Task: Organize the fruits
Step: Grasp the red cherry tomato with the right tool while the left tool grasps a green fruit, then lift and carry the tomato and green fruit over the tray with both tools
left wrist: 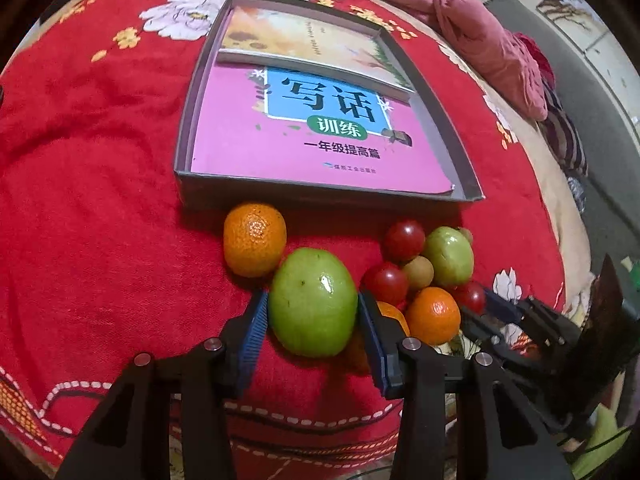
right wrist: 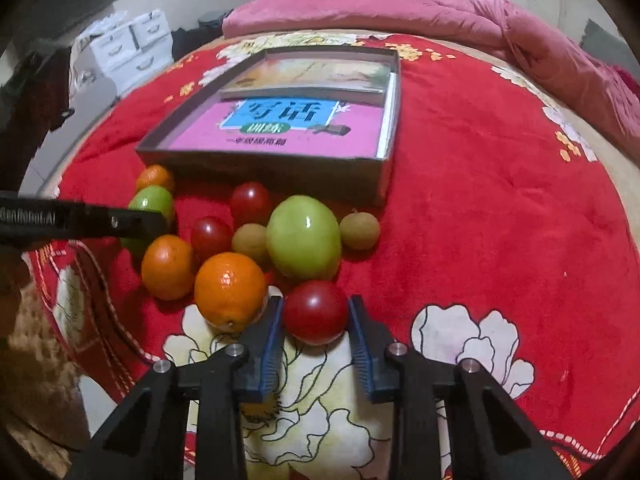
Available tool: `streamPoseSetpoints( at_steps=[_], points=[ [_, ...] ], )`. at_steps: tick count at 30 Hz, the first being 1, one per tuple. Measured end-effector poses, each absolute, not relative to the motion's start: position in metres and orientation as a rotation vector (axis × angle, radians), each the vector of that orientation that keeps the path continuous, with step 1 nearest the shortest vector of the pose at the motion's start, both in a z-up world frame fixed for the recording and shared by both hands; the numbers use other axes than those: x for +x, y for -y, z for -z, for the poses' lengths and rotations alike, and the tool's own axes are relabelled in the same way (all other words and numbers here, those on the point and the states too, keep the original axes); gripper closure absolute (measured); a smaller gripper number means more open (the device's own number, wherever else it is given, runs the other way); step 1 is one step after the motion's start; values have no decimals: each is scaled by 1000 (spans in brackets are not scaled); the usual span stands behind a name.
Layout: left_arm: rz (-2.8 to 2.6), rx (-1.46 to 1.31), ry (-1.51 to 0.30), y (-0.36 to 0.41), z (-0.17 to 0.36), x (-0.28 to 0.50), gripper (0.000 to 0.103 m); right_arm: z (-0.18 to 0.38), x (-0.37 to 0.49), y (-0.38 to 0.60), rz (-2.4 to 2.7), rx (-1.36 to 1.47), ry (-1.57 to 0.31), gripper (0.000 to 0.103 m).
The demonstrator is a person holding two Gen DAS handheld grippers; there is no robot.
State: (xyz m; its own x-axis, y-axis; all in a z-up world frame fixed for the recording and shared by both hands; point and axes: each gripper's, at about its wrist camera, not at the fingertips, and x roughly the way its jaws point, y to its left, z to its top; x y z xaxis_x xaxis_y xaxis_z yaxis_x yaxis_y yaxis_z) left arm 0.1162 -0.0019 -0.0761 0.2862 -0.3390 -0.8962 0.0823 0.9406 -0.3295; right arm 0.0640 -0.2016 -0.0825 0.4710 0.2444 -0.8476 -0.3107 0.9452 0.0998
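My left gripper (left wrist: 313,307) is shut on a green fruit (left wrist: 313,303) resting on the red cloth, its blue pads touching both sides. An orange (left wrist: 254,239) lies just behind it. To its right is a cluster: red tomatoes (left wrist: 404,239), a second green fruit (left wrist: 448,255), an orange (left wrist: 433,315), a small brown fruit (left wrist: 418,273). My right gripper (right wrist: 316,312) is shut on a red tomato (right wrist: 315,312) at the near edge of the cluster. Behind it lie an orange (right wrist: 230,290), a green fruit (right wrist: 304,237) and brown fruits (right wrist: 359,231).
A shallow grey box (left wrist: 328,191) holding a pink book (left wrist: 304,140) and another book stands behind the fruit, also in the right wrist view (right wrist: 260,168). The red flowered cloth (right wrist: 500,200) covers a bed. A pink quilt (right wrist: 560,56) lies at the back.
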Motion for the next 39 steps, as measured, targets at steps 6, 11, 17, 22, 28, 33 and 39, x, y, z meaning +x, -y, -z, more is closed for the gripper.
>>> streamPoseSetpoints(
  at_steps=[6,11,17,22,28,33,39],
  points=[
    [285,-222,-1231,-1,69,111,57,75,63,210,-334,-27,-1006,70],
    [281,-207,-1189,-4,52,108,57,58,64,215,-344,25,-966,70],
    [273,-197,-1118,-8,25,108,57,33,73,212,-368,49,-912,70],
    [256,-171,-1072,-8,10,115,57,20,83,207,-385,47,-878,70],
    [218,-142,-1053,-6,8,130,57,17,97,201,-384,29,-869,70],
    [180,-107,-1047,-2,12,145,57,21,111,194,-380,15,-871,70],
    [142,-64,-1059,6,25,163,57,28,132,185,-362,-12,-879,71]
  ],
)
